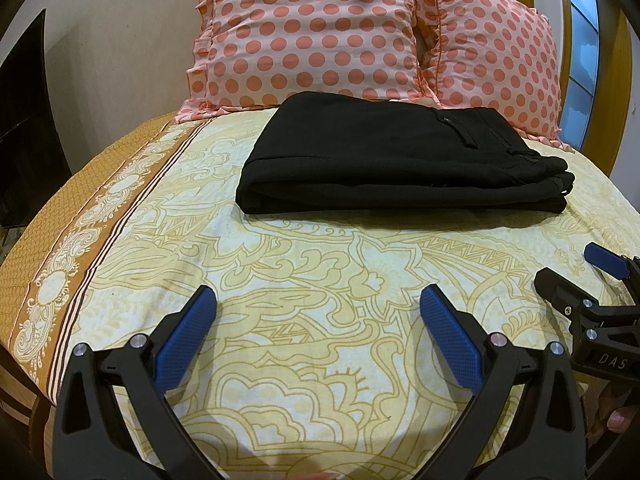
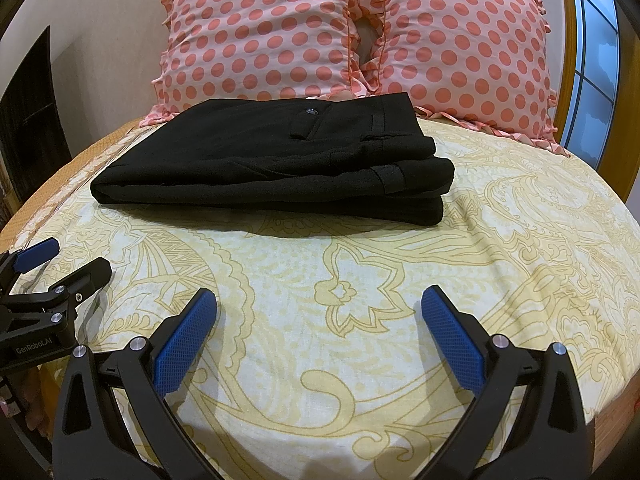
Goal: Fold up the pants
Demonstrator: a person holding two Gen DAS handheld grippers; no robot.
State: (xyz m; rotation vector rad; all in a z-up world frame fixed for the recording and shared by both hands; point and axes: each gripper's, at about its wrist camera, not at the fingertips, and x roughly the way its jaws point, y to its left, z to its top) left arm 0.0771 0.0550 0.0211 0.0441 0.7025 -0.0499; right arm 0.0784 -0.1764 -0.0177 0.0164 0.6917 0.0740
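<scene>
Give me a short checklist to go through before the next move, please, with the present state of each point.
1. Pants folded into a compact stack: ok.
2. Edges lined up: not ok, the waistband layers at the right end are stepped.
3. Left tool open and empty: ok.
4. Right tool open and empty: ok.
5. Both tools clear of the pants, over bare sheet: ok.
6. Pants clear of the pillows: cannot tell, the far edge is hidden.

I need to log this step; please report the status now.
Left hand-held gripper open, empty. Right hand-held gripper open, empty. Black pants folded on bedsheet, before polka-dot pillows. Nothing in way.
</scene>
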